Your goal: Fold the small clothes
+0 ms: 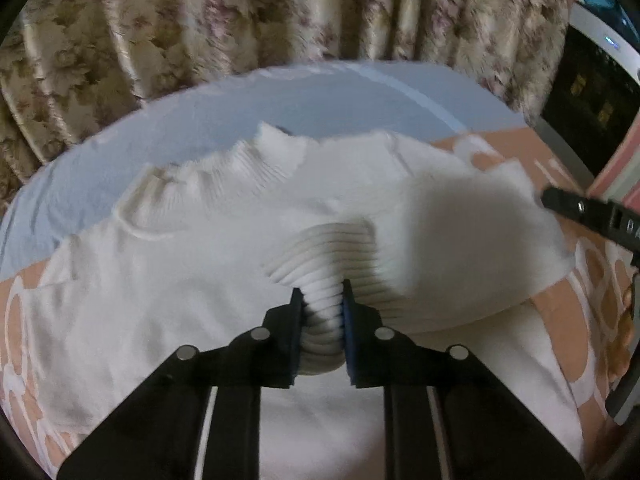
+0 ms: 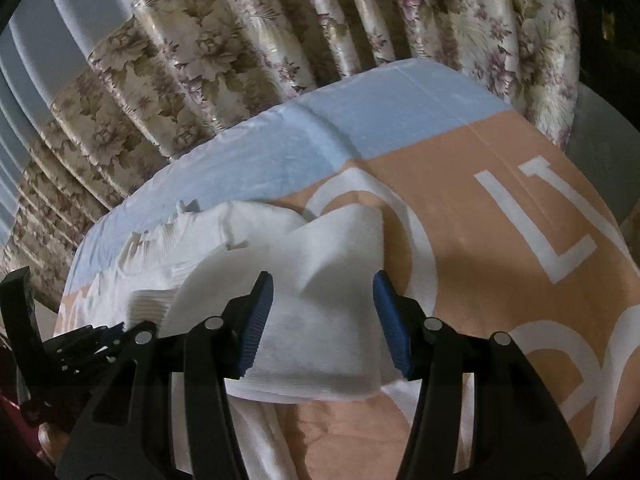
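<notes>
The left gripper (image 1: 322, 312) is clamped tight on a bunched wad of ribbed cuff, knit ridges fanning out from between its blue-faced pads (image 1: 347, 320). That cuff belongs to the white sweater (image 1: 168, 280), which lies spread over the bed with its ribbed collar (image 1: 224, 176) up at the far side, near where the sheet turns pale blue. The sleeve is folded over across the body, soft and slightly fuzzy, edges blurry.

The right gripper (image 2: 323, 312) is spread wide, gripping nothing, with the folded white sleeve (image 2: 320, 320) lying below and between its ridged blue pads (image 2: 256, 320); whether they touch the cloth is hard to say.

Underneath is a bedsheet (image 2: 460, 208), peach with big white letter shapes, cut off by the frame so you can't read them. A floral curtain (image 1: 200, 20) hangs in shiny pleats behind. In the left view's right edge there's a dark screen-like thing (image 1: 592, 100), too blurred to identify.
</notes>
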Demonstrator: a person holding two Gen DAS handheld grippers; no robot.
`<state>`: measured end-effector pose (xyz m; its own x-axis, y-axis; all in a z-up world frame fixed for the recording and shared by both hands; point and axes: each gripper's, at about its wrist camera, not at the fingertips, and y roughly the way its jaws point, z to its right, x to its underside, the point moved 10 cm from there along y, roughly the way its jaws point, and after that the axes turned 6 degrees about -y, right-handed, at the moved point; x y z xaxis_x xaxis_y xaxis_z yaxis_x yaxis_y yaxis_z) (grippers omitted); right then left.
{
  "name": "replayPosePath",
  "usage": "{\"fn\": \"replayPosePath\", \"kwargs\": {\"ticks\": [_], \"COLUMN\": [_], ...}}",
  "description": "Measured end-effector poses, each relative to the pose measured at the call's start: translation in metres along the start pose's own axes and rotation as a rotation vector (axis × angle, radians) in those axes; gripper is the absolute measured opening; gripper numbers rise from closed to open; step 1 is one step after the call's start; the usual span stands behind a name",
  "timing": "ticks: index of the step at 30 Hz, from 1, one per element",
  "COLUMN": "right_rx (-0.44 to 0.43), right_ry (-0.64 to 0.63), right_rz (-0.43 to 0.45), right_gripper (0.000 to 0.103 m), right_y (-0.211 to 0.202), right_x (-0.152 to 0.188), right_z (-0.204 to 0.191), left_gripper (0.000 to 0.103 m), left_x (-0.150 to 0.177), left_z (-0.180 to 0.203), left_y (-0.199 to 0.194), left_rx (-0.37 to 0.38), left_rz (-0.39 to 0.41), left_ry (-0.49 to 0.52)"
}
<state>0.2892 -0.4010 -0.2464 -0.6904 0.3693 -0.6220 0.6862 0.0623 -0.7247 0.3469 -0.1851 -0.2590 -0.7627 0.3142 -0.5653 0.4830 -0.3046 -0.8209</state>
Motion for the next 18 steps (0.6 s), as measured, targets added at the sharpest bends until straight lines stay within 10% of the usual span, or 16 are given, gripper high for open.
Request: {"fn": "replayPosePath", "kwargs": {"ticks": [7,18], "right_rx": [-0.046,-0.139], "right_ry": [-0.004,-0.162], "right_rz": [-0.002,-0.11], "right_gripper": [0.059,0.056], "right_y": [0.002,0.05], "right_x": [-0.005,-0.008], "right_z": [-0.015,-0.088], "left_gripper": [0.018,0.018], "left_x": [-0.027,0.034], "left_z": [-0.068,-0.169], "left_y": [-0.048,-0.034], "left_rx": [-0.129,-0.239], "left_rz": [0.124,0.007], "left_ry": [-0.042,-0.195]}}
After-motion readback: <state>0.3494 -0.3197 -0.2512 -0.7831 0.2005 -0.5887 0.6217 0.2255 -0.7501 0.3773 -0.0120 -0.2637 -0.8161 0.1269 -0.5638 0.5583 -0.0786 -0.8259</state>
